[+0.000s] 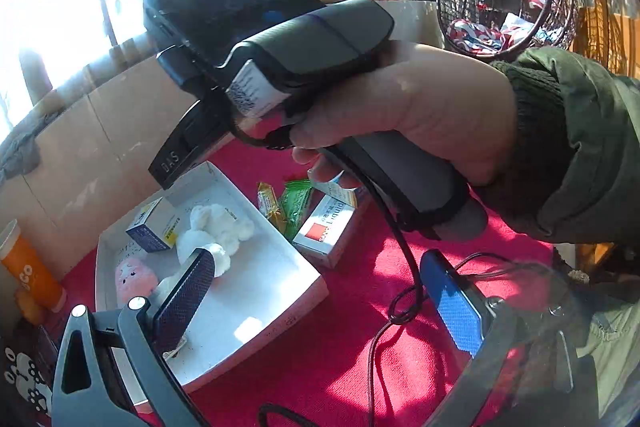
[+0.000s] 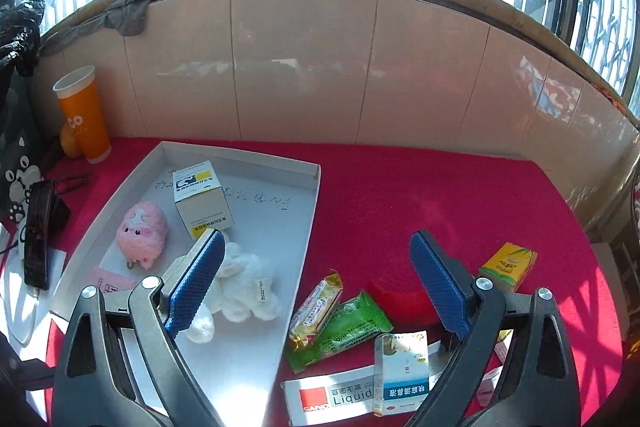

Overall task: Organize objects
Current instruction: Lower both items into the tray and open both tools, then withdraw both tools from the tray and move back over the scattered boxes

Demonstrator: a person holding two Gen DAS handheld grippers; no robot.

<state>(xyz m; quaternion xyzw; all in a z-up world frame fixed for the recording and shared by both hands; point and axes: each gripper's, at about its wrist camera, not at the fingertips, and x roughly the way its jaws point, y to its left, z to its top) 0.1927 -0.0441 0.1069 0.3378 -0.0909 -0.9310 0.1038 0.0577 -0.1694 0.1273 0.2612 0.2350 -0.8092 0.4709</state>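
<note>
Left wrist view: left gripper (image 1: pixel 320 291) wide open and empty, over the white tray (image 1: pixel 280 291) edge, with the person's hand (image 1: pixel 404 115) in front. Right wrist view: right gripper (image 2: pixel 318 283) wide open, empty too; white plush (image 2: pixel 240 291) already in tray, green packet (image 2: pixel 344 327) beside it on red cloth (image 2: pixel 440 195). Best to come down slowly around the packet before squeezing.

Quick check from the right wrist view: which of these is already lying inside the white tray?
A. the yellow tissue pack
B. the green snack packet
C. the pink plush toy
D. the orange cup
C: the pink plush toy lies on the floor of the white tray, beside a white plush toy; the other three are outside it.
</note>
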